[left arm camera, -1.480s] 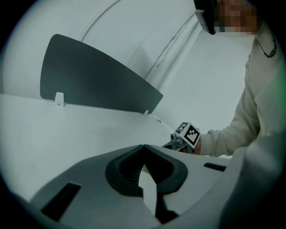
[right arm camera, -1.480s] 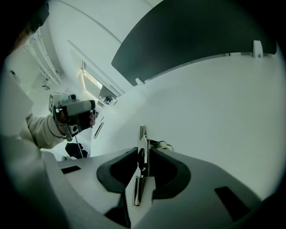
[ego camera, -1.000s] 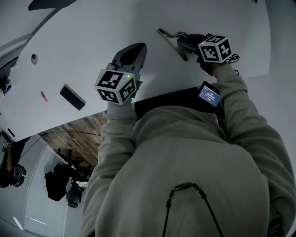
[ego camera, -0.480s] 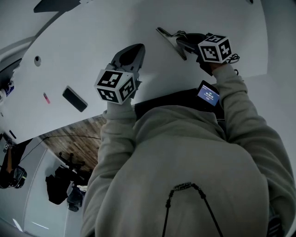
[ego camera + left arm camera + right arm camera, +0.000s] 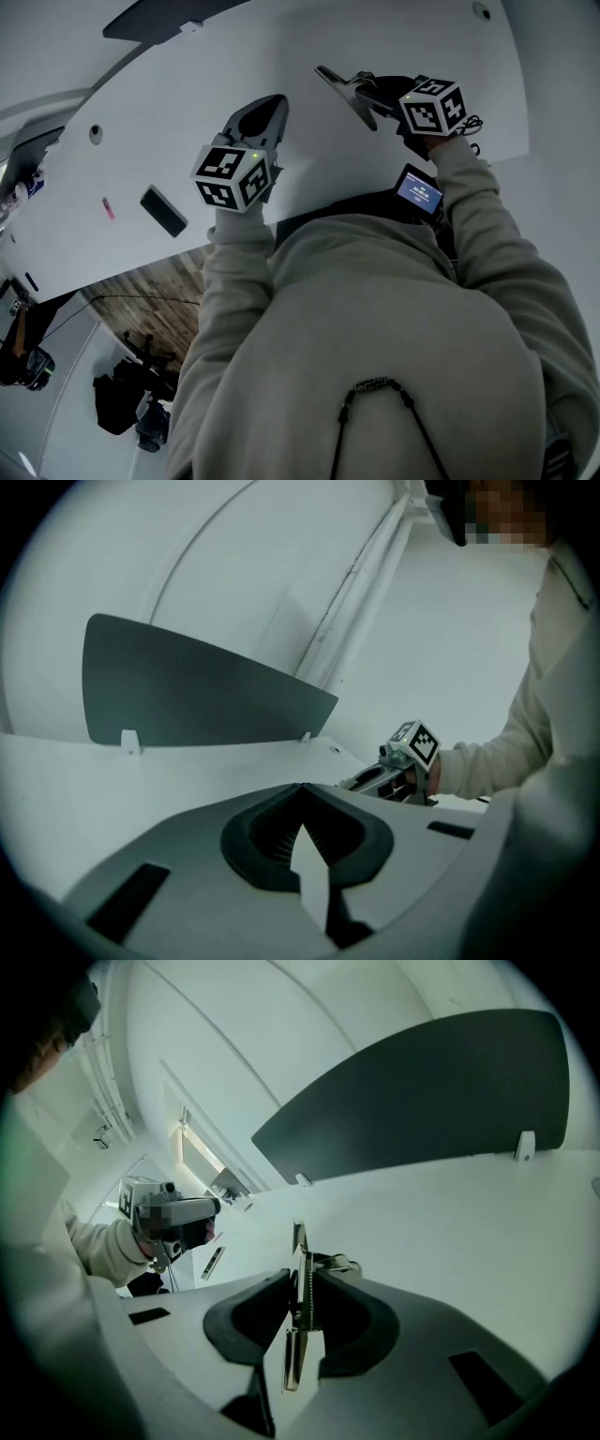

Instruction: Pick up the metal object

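The right tongs (image 5: 372,89) have come up a touch over the last second, and the metal object (image 5: 339,82) has come up with them. In the head view it now sits slightly further from the near edge of the table (image 5: 178,103) than it did. The left tongs (image 5: 266,109) have risen alongside. To my eye the pick-up is done or all but done. In the right gripper view the piece hangs in front of the white tabletop, though I cannot say for sure that its far tip is clear.

The right tongs (image 5: 302,1281) are pinching the metal object (image 5: 297,1241) edge-on, their 2 dark pads clamped on its sides. The left tongs (image 5: 302,789) are pressed together with nothing in them, held over bare table, well apart from the piece.

The object is slim and silvery, a flat strip that pokes out past the tips toward the far side of the table. A ridged or coiled part sits in its middle, just where the pads bite. It looks like a clip or clamp of some sort, thin and stiff.
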Motion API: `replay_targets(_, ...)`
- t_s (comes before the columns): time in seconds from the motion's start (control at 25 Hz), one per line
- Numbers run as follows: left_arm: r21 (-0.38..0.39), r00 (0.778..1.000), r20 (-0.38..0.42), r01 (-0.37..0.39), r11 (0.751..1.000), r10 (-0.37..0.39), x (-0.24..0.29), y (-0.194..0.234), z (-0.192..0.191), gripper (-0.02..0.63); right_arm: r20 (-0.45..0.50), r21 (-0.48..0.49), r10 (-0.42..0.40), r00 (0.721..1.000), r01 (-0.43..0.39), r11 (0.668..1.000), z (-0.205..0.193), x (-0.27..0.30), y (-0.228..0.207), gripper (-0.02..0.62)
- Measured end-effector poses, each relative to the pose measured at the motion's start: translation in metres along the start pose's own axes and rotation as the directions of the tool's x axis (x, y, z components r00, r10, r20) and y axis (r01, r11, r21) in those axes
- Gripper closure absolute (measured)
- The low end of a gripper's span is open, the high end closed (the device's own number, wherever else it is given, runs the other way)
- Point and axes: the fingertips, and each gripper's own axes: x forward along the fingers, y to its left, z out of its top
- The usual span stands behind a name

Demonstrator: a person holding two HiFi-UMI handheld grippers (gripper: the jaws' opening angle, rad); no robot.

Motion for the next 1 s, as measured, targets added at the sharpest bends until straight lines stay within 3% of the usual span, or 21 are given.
replay_targets(0.4,0.032,0.993,0.122,0.001,1.000,-0.004,-0.029,-0.013,0.058,0.601,0.096,-0.080,-0.009,0.995,0.017,0.997,0.050,-0.042,0.046,0.495)
replay_targets(0.76,0.145,0.983,0.172,0.036,0.989,-0.061,-0.055,-0.064,0.093,0.601,0.172,-0.173,-0.015,0.985,0.045,0.984,0.080,-0.089,0.087,0.494)
replay_targets(1.0,0.212,0.974,0.208,0.043,0.976,-0.088,-0.079,-0.064,0.133,0.601,0.252,-0.240,0.000,0.968,0.063,0.969,0.120,-0.119,0.114,0.495)
